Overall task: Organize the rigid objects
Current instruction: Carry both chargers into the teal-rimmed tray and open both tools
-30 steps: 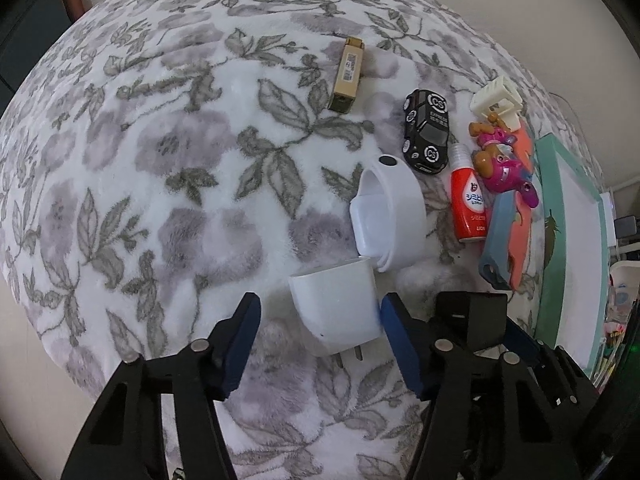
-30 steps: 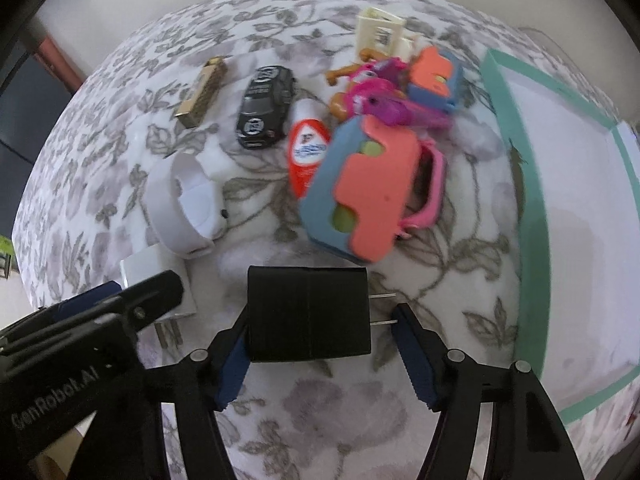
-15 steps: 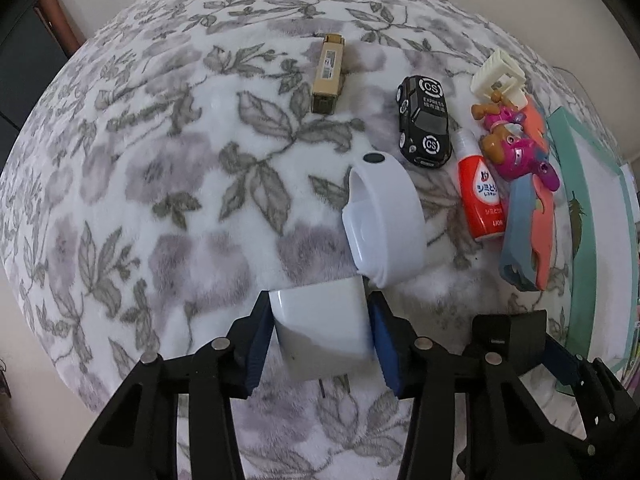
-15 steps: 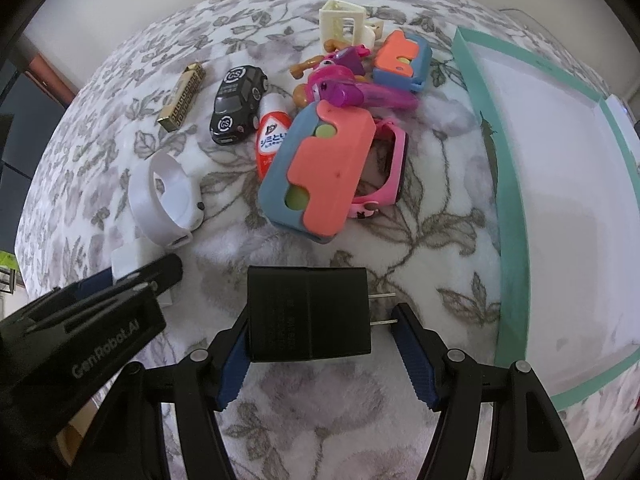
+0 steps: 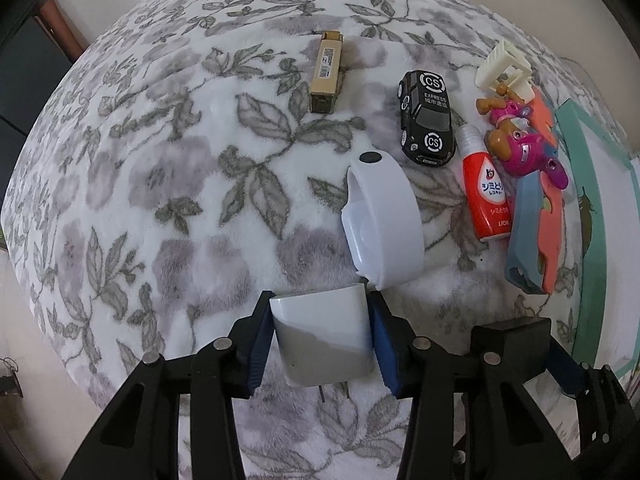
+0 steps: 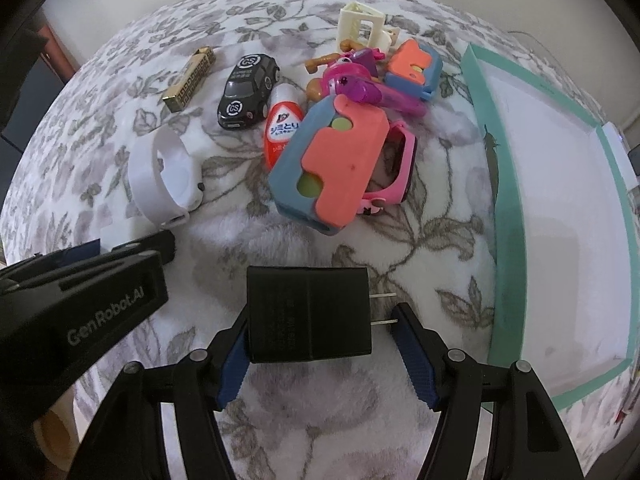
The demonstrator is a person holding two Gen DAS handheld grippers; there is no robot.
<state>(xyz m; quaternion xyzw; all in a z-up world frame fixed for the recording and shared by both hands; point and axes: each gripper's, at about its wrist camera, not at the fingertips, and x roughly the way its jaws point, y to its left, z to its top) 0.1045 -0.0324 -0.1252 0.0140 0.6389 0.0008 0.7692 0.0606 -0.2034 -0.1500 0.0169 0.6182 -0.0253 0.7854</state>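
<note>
My left gripper is shut on a white plug adapter, held just above the floral blanket. My right gripper is shut on a black plug adapter; its prongs point right against the right finger. A white ring-shaped case lies just beyond the white adapter. It also shows in the right wrist view. The left gripper's body shows at the left of the right wrist view.
On the blanket lie a gold lighter, a black toy car, a red bottle, a pink toy figure, a blue-orange toy and a cream plastic piece. A teal-rimmed white tray lies at the right.
My left gripper has closed on the white adapter and lifted it a little. My right gripper has risen with the black adapter, so the objects look farther away.
</note>
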